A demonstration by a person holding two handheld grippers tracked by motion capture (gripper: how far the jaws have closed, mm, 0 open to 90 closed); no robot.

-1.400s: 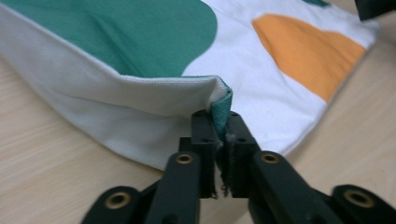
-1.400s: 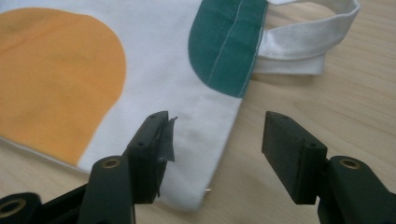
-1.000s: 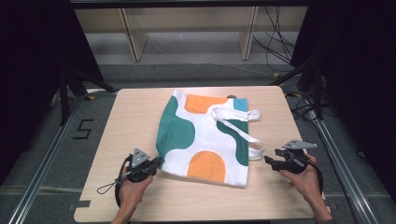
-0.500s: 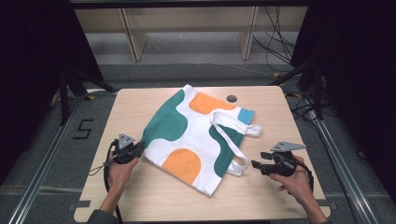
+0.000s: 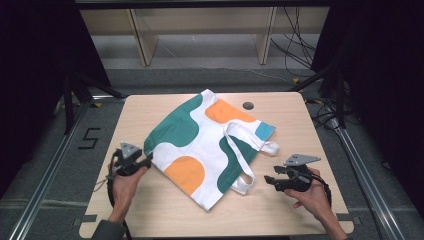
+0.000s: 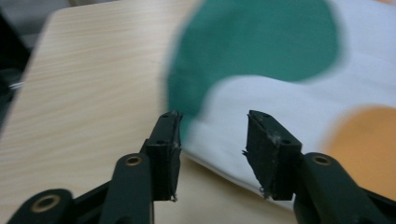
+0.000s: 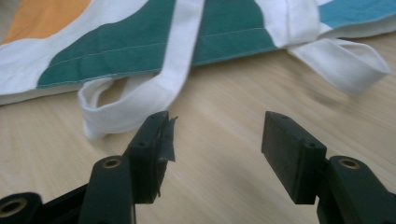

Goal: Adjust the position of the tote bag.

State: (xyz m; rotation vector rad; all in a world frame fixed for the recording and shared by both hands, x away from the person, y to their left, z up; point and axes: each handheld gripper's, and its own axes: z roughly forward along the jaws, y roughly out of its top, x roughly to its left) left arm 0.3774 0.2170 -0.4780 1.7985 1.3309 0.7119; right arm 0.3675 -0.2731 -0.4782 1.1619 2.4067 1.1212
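From above, a cloth bag (image 5: 207,147) with green, orange and white patches lies skewed on the wooden surface (image 5: 150,210), between the two tongs. The left tongs (image 5: 146,161) sit at the bag's near left corner, and the right tongs (image 5: 267,180) rest apart from it, just off its white handles (image 5: 248,165). Along the left tongs (image 6: 212,135), the jaws stand wide, with the bag's edge (image 6: 261,93) lying between their tips and nothing pinched. Along the right tongs (image 7: 215,135), the jaws are wide too, holding nothing; bare wood (image 7: 224,186) lies between them, one looped handle (image 7: 135,100) sits just ahead of the left-hand jaw, and the bag's hem (image 7: 219,42) runs beyond.
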